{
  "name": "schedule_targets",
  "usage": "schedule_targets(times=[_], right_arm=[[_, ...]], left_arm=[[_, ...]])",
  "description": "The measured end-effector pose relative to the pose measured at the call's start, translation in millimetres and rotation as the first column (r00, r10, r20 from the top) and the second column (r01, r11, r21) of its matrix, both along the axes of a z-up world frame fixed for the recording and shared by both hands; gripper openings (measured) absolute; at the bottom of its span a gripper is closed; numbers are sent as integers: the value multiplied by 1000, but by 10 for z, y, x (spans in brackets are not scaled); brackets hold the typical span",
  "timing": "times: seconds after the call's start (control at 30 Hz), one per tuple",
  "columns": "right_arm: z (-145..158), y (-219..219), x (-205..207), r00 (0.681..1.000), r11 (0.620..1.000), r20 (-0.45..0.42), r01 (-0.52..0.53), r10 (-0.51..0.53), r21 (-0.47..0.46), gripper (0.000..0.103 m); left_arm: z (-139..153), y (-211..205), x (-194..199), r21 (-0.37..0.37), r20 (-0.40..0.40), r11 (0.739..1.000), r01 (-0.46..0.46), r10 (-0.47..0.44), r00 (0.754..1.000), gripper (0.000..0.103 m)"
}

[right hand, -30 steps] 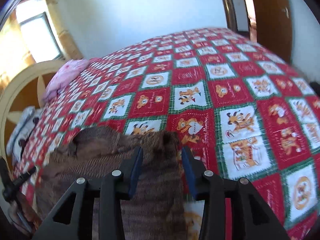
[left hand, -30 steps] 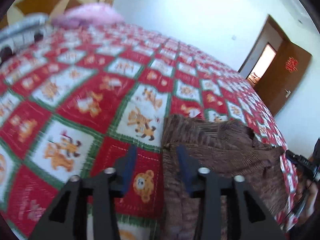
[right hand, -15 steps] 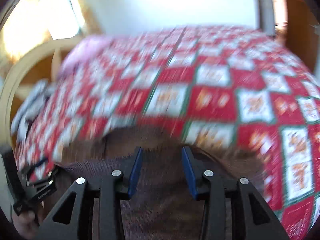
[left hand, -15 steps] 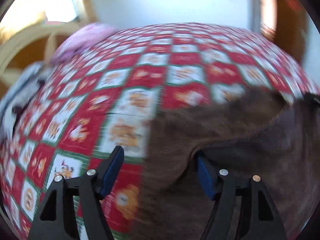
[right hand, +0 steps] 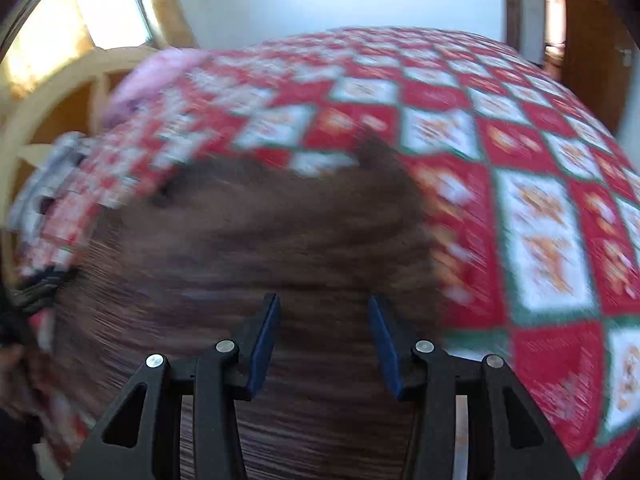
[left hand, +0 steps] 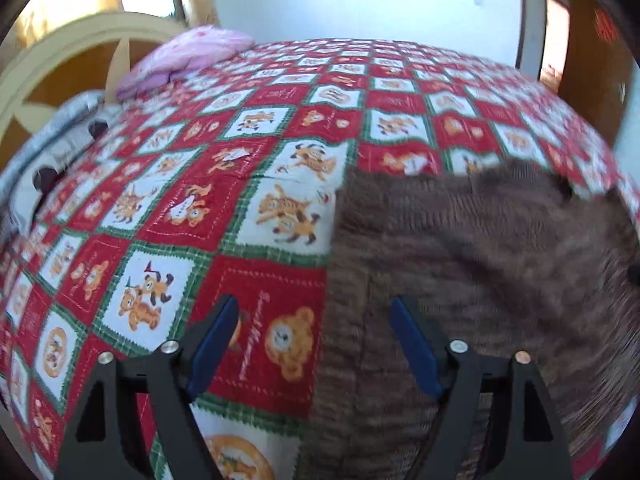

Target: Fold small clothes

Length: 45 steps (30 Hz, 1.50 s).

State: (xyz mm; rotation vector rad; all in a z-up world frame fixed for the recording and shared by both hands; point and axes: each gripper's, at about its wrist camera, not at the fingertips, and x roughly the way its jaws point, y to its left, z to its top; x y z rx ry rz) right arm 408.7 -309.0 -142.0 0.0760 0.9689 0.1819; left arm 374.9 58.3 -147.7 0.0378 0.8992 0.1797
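Note:
A brown knitted garment (left hand: 472,264) lies spread on the red patchwork bedspread (left hand: 248,184). My left gripper (left hand: 314,320) is open and empty, its jaws wide apart over the garment's left edge, one finger over the bedspread and one over the knit. In the right wrist view, blurred by motion, the same brown garment (right hand: 260,240) fills the lower middle. My right gripper (right hand: 322,328) is open and empty above the garment, near its right side.
A pink pillow (left hand: 188,56) and a grey bundle of cloth (left hand: 52,148) lie at the headboard end, far left. The yellow wooden headboard (left hand: 72,52) stands behind them. A brown door (left hand: 592,52) is at the far right.
My left gripper has opened wider and swung right to face along the bed. Both views have turned; the garment now lies flatter and fills more of the right wrist view.

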Motion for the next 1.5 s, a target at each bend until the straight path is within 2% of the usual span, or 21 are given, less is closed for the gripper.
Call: schedule_targets(times=[0.07,0.17,0.27,0.33,0.4,0.47,0.53,0.63,0.7,0.83,0.93,1.0,1.07,1.13,1.23,1.3,1.4,1.5], right_arm=[[-9,-165,-82,1000,999,-4,13,-13,32,46],[110,-389,-258,996,994,1,86,-86,70,47],[171,-520,-451,996,985,7,90,-92,147,47],[202,-477,-591,997,988,18,70,-73,141,48],[222,-342,-748,1000,990,27,8,-12,144,48],[141,-172,-875,998,992,-5,-56,57,115,48],[48,-40,-969,996,996,-23,-81,83,47,48],[53,136,-1124,994,992,36,-104,107,-67,48],[-13,195,-1115,993,990,7,-113,114,-83,48],[-22,214,-1130,995,990,11,-94,95,-103,48],[119,219,-1258,993,995,77,-91,94,-37,48],[84,265,-1244,991,992,63,-113,116,-48,49],[-43,256,-1159,996,994,28,-79,82,-79,49],[4,249,-1161,996,996,62,-63,67,-67,49],[102,300,-1155,993,997,93,-75,78,-30,49],[99,384,-1126,990,994,87,-105,107,-21,49],[-71,454,-1041,994,993,18,-106,107,-53,49],[-46,524,-1079,995,991,-4,-99,100,-92,50]], left_arm=[[-98,-36,-46,47,-12,999,4,-4,1000,89],[-83,40,-155,13,10,1000,-10,10,1000,92],[-75,109,-255,-20,8,1000,-13,13,1000,92],[-93,136,-338,-30,11,1000,-8,8,1000,95],[-118,156,-425,-25,9,1000,8,-7,1000,97],[-125,188,-528,-20,20,1000,16,-15,1000,98],[-126,239,-605,-42,28,999,7,-6,1000,100],[-161,278,-718,-60,17,998,5,-4,1000,103],[-182,279,-779,-62,28,998,14,-12,1000,103],[-176,296,-801,-76,36,997,17,-14,999,103],[-152,275,-812,-68,45,997,21,-17,999,103],[-159,289,-817,-75,46,997,23,-20,999,103],[-137,341,-788,-107,28,994,7,-4,1000,103],[-97,374,-792,-115,32,993,-11,15,999,103],[-72,353,-775,-81,39,997,-15,18,999,103],[-112,324,-704,-38,17,999,-14,14,1000,103],[-155,325,-606,-36,-9,999,-8,8,1000,103],[-168,320,-563,-34,-13,999,3,-3,1000,103]])
